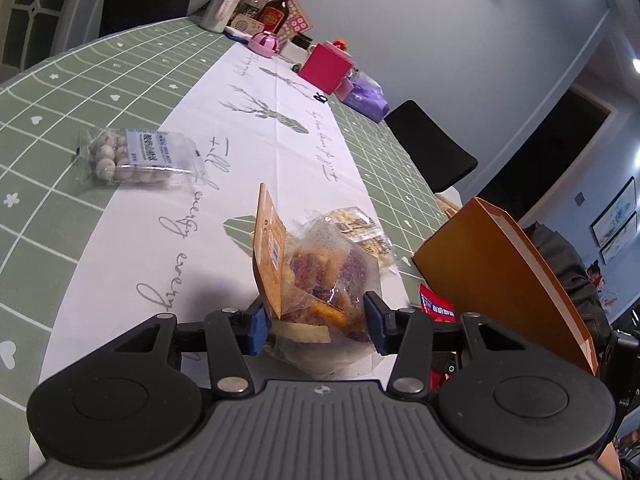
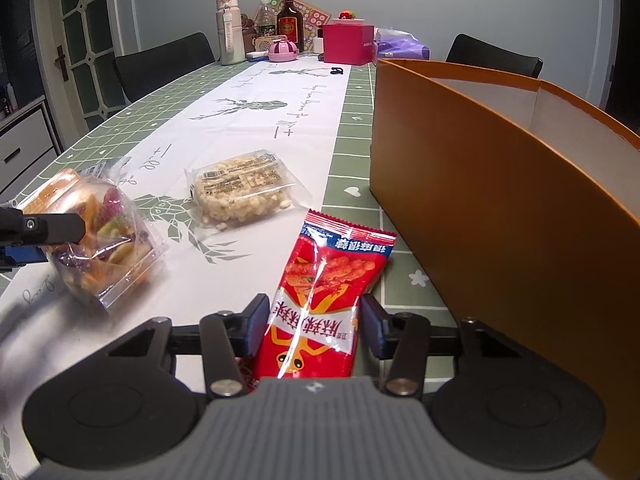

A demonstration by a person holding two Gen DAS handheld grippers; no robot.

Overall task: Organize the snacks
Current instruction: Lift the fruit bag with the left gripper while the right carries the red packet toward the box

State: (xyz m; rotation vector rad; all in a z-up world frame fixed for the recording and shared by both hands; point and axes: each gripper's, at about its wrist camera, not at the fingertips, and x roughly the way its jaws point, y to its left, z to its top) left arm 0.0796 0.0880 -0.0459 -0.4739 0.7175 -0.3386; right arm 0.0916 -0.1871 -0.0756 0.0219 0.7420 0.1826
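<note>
My left gripper is shut on a clear bag of mixed dried fruit chips with an orange header card. The right wrist view shows the bag at the left, tilted over the white runner, with a left finger pressed into it. My right gripper is shut on the near end of a red snack packet, which lies beside a tall orange box. The packet and the box also show at the right of the left wrist view.
A clear pack of puffed rice lies on the runner between the two grippers. A pack of pale round balls lies farther left. Bottles, a pink box and a purple bag crowd the table's far end. Black chairs stand around it.
</note>
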